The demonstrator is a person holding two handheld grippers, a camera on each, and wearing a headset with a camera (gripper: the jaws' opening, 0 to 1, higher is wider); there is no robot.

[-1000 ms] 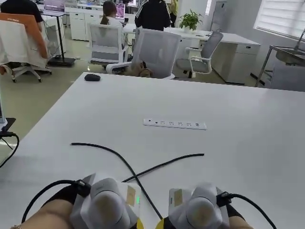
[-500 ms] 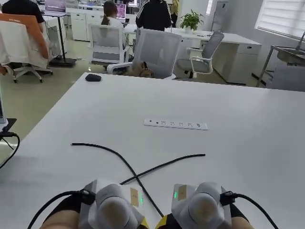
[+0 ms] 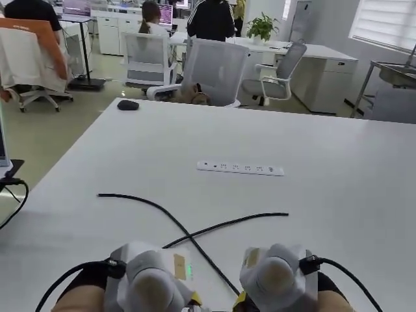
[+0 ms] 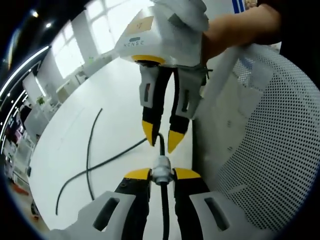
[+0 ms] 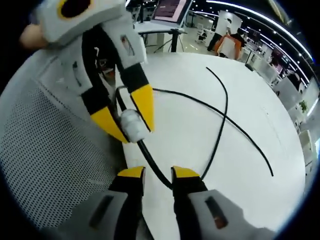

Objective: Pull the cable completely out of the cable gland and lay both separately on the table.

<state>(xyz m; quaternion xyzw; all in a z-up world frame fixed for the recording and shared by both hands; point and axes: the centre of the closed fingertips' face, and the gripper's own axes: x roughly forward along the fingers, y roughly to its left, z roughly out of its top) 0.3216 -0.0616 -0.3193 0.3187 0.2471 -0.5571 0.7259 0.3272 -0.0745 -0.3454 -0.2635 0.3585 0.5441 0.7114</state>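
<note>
In the left gripper view, my left gripper (image 4: 161, 174) is shut on the small grey cable gland (image 4: 161, 170). The black cable (image 4: 161, 146) leaves the gland and runs between the yellow tips of my right gripper (image 4: 161, 140), just ahead. In the right gripper view, my right gripper (image 5: 158, 174) is shut on the cable (image 5: 150, 160). The left gripper (image 5: 127, 120) holds the gland (image 5: 130, 124) close above it. In the head view both gripper bodies, left (image 3: 153, 283) and right (image 3: 276, 279), sit at the table's near edge. The cable (image 3: 195, 229) crosses itself on the white table (image 3: 325, 195).
A white power strip (image 3: 240, 168) lies mid-table. A black mouse (image 3: 127, 105) sits at the far left corner. Mesh office chairs (image 3: 211, 68) and people stand beyond the far edge. A mesh chair back (image 4: 270, 140) is close beside the grippers.
The two gripper bodies have drawn slightly apart, the right one shifting right. The cable's far free end has slid a little to the right on the table.
</note>
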